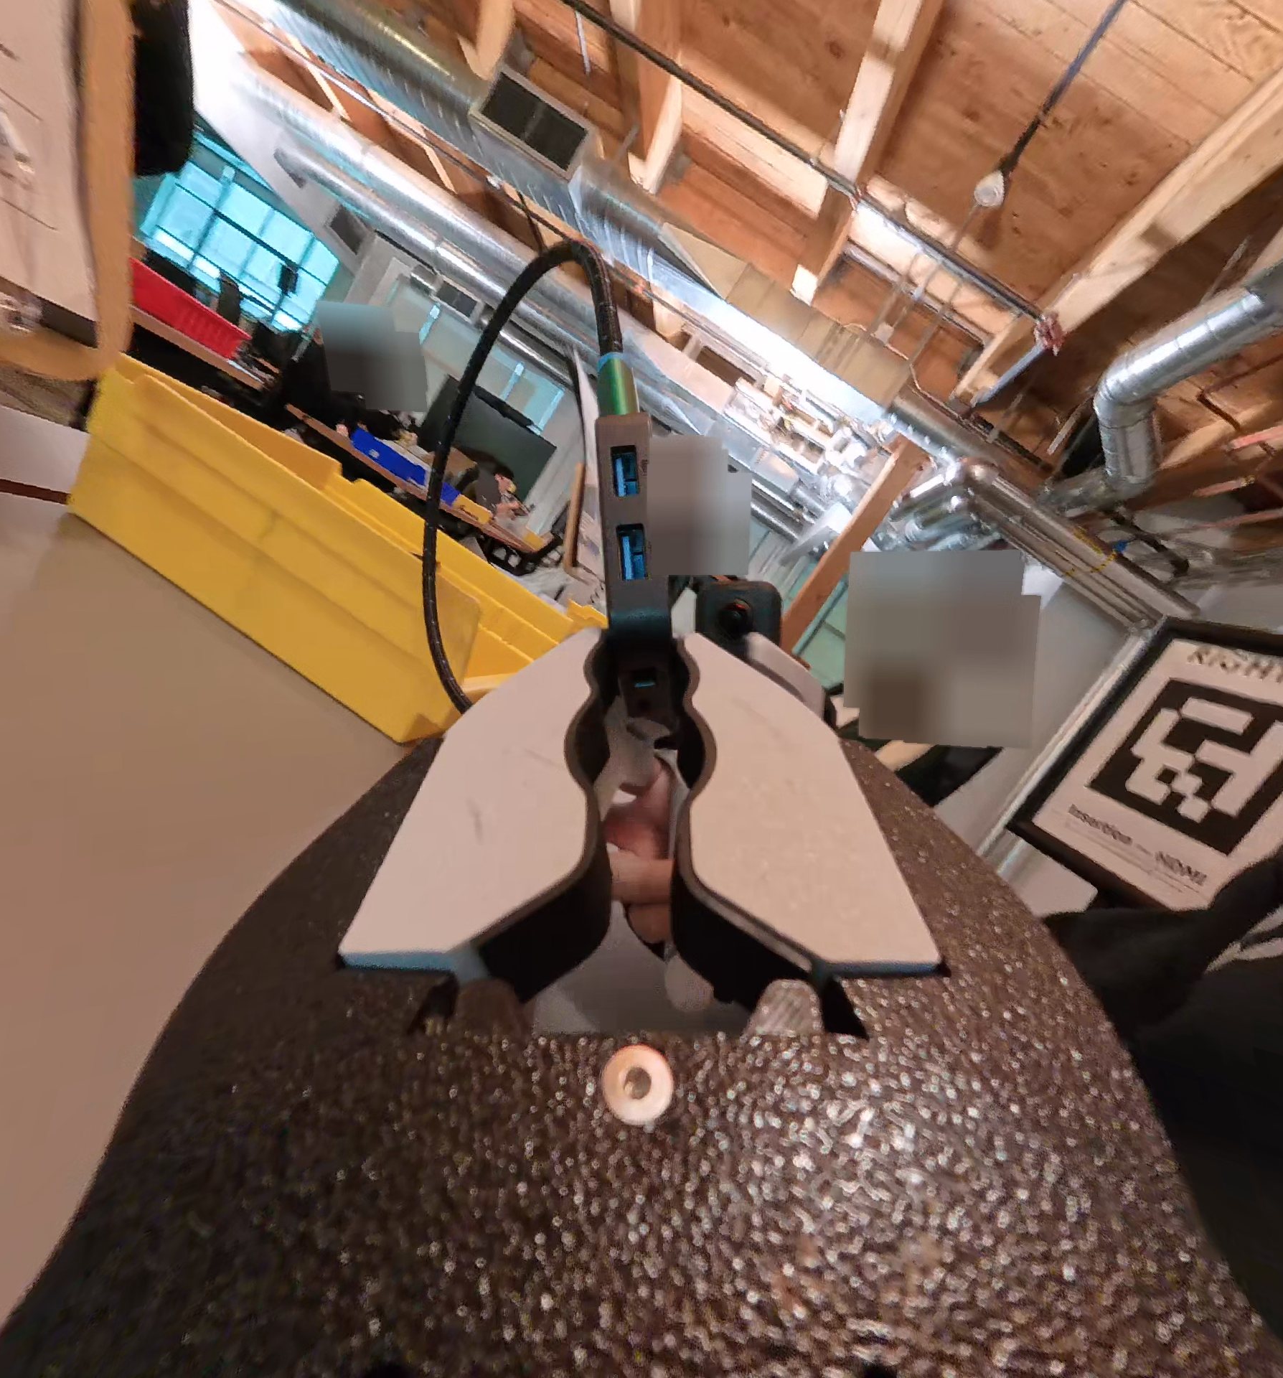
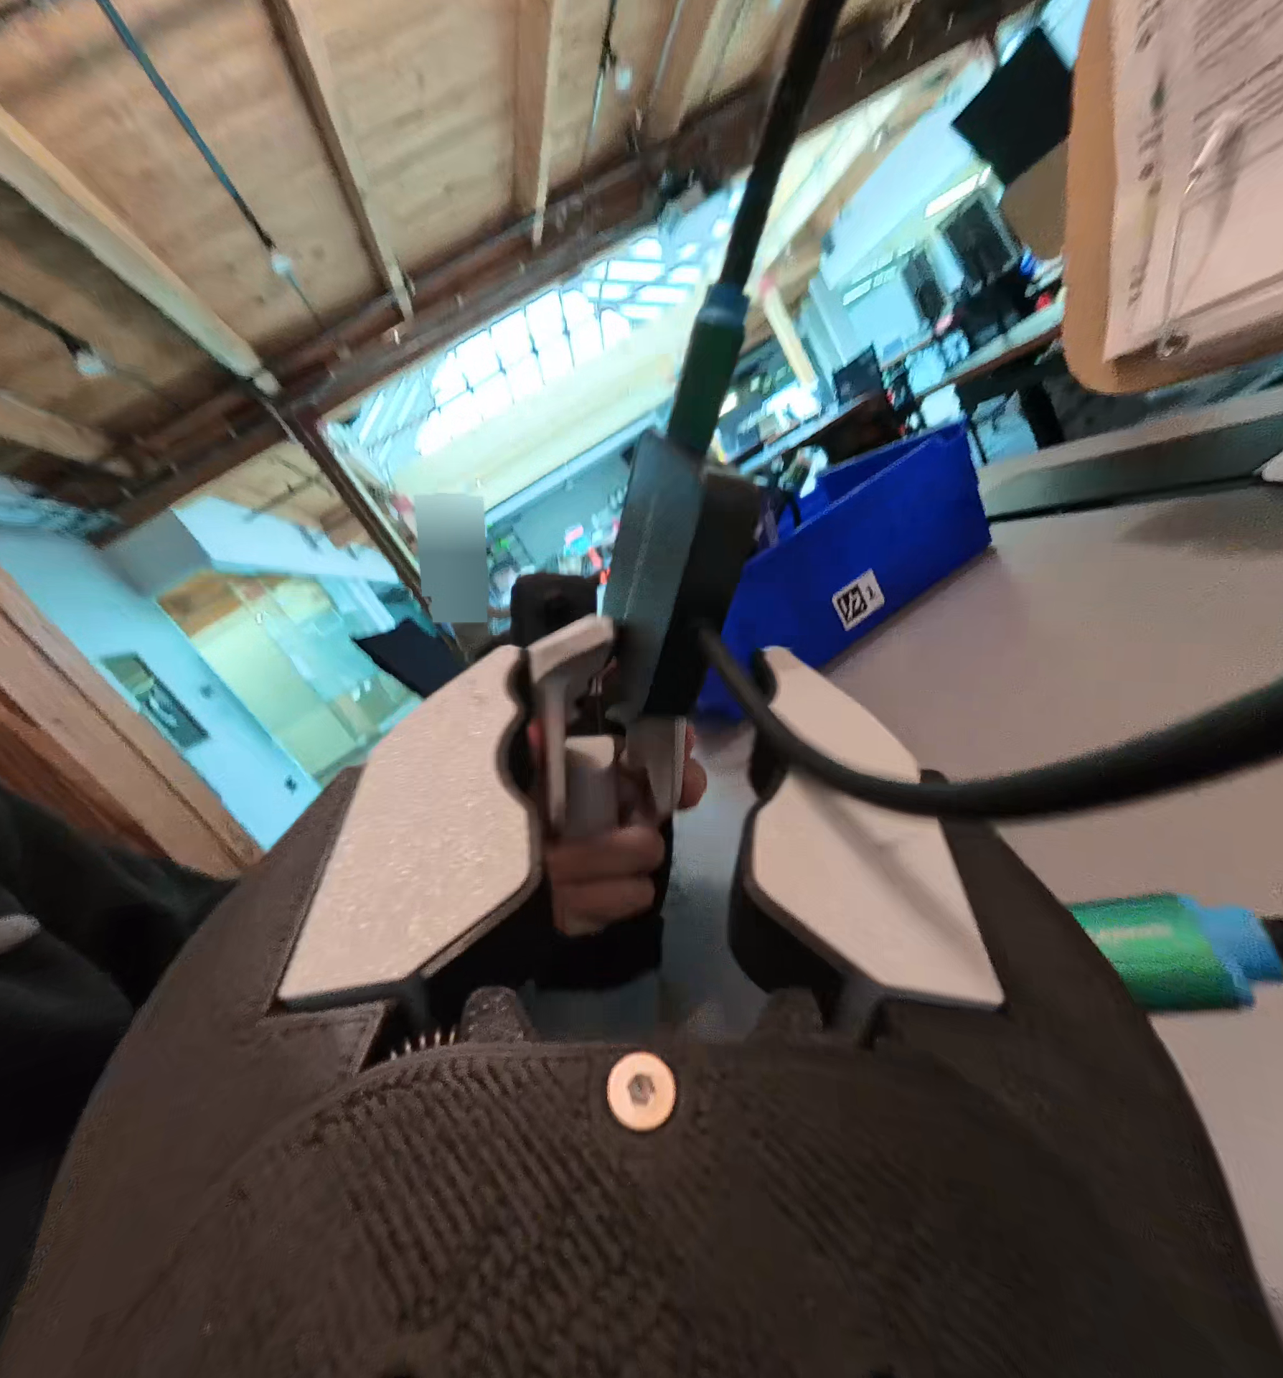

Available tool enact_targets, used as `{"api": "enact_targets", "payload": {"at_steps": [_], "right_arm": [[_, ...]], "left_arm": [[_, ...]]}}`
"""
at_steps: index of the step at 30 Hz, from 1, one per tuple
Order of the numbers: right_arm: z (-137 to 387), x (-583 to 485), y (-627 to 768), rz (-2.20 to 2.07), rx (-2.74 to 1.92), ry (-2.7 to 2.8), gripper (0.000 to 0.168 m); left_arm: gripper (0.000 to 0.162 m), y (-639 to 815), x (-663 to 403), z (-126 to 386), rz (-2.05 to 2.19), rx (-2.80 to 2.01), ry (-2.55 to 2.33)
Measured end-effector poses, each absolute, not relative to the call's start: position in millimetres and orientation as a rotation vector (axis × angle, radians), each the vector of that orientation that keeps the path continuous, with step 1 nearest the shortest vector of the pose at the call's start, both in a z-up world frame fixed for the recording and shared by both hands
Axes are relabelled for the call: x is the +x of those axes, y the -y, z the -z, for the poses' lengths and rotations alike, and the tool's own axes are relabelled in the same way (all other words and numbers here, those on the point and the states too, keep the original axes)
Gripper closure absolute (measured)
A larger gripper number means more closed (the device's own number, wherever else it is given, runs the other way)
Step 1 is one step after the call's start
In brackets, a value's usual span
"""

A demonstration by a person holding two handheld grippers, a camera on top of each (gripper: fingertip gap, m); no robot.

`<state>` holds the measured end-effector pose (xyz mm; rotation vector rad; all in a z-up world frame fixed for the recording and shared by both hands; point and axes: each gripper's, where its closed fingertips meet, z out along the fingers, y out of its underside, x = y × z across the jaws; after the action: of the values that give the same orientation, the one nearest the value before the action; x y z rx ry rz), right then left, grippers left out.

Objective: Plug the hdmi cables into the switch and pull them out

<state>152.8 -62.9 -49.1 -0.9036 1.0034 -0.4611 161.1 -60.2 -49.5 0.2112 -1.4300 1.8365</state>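
My left gripper (image 1: 642, 656) is shut on the lower end of the grey switch (image 1: 627, 522) and holds it upright above the table. The switch has two blue ports on its side, and a braided black cable (image 1: 437, 522) with a green collar enters its top. In the right wrist view the switch (image 2: 650, 552) stands just beyond my open right gripper (image 2: 642, 664). A black plug (image 2: 720, 537) sits against the switch's far side. Its black cable (image 2: 847, 783) runs out across my right finger. A green-and-blue plug (image 2: 1175, 951) lies on the table.
Yellow bins (image 1: 251, 507) stand on the beige table (image 1: 102, 746) to the left. A blue bin (image 2: 862, 552) stands behind the switch. A framed black-and-white marker sign (image 1: 1183, 760) is at the right. A board with papers (image 2: 1205, 186) hangs close at the upper right.
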Motion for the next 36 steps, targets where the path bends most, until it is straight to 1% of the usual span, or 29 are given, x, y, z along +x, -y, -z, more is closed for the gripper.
{"api": "enact_targets", "payload": {"at_steps": [1, 2, 3, 5, 7, 8, 10, 12, 14, 17, 19, 21, 22, 23, 24, 29, 31, 33, 36], "right_arm": [[52.7, 151.7, 60.0, 0.441, -0.957, -1.012, 0.103], [58.1, 150.0, 58.1, 0.421, -1.017, -1.031, 0.098], [64.0, 146.6, 55.6, 0.398, -1.094, -1.041, 0.096], [73.8, 131.6, 49.4, 0.338, -1.284, -1.026, 0.102], [72.5, 111.9, 45.3, 0.31, -1.436, -0.987, 0.102], [66.6, 105.2, 46.2, 0.346, -1.477, -0.963, 0.102], [46.7, 107.0, 61.9, 0.555, -1.453, -0.97, 0.103], [27.9, 114.6, 83.6, 0.717, -1.32, -1.035, 0.114], [24.7, 118.9, 93.0, 0.755, -1.269, -1.073, 0.114], [38.2, 125.2, 101.7, 0.798, -1.317, -1.131, 0.119], [49.2, 127.2, 98.3, 0.744, -1.36, -1.137, 0.124], [59.4, 126.6, 86.8, 0.613, -1.383, -1.113, 0.131], [62.5, 128.1, 85.4, 0.572, -1.365, -1.119, 0.128], [63.2, 130.9, 88.9, 0.572, -1.33, -1.128, 0.133], [63.8, 132.9, 91.1, 0.565, -1.3, -1.13, 0.143], [67.4, 131.9, 73.2, 0.446, -1.314, -1.037, 0.141], [67.1, 132.4, 67.3, 0.467, -1.358, -1.026, 0.145], [55.1, 131.4, 60.4, 0.432, -1.332, -1.013, 0.148], [26.0, 131.1, 51.2, 0.38, -1.154, -0.953, 0.153]], "left_arm": [[0.148, 58.2, 169.1, 49.1, -1.852, 0.242, 1.42], [0.148, 55.9, 177.2, 49.1, -1.866, 0.265, 1.418], [0.148, 53.5, 185.3, 49.1, -1.883, 0.289, 1.422], [0.148, 48.7, 197.7, 49.9, -1.916, 0.311, 1.45], [0.148, 46.4, 205.4, 55.5, -1.936, 0.316, 1.527], [0.148, 45.9, 207.0, 59.2, -1.936, 0.312, 1.57], [0.148, 45.5, 207.9, 64.9, -1.935, 0.301, 1.624], [0.148, 46.6, 204.2, 66.4, -1.92, 0.273, 1.632], [0.148, 49.2, 194.7, 67.8, -1.884, 0.217, 1.641], [0.148, 52.2, 171.4, 70.3, -1.822, 0.068, 1.683], [0.148, 53.2, 157.8, 71.7, -1.8, -0.024, 1.714], [0.148, 54.1, 149.3, 73.2, -1.791, -0.085, 1.739], [0.148, 54.4, 147.4, 74.5, -1.785, -0.101, 1.751], [0.148, 54.5, 146.4, 76.4, -1.772, -0.11, 1.762], [0.148, 53.8, 144.0, 77.4, -1.749, -0.125, 1.76], [0.148, 48.8, 134.9, 78.4, -1.665, -0.19, 1.745], [0.148, 44.8, 134.1, 76.3, -1.656, -0.229, 1.744], [0.148, 38.4, 135.1, 64.3, -1.708, -0.273, 1.68], [0.146, 32.8, 145.6, 31.5, -1.902, -0.202, 1.49]]}}
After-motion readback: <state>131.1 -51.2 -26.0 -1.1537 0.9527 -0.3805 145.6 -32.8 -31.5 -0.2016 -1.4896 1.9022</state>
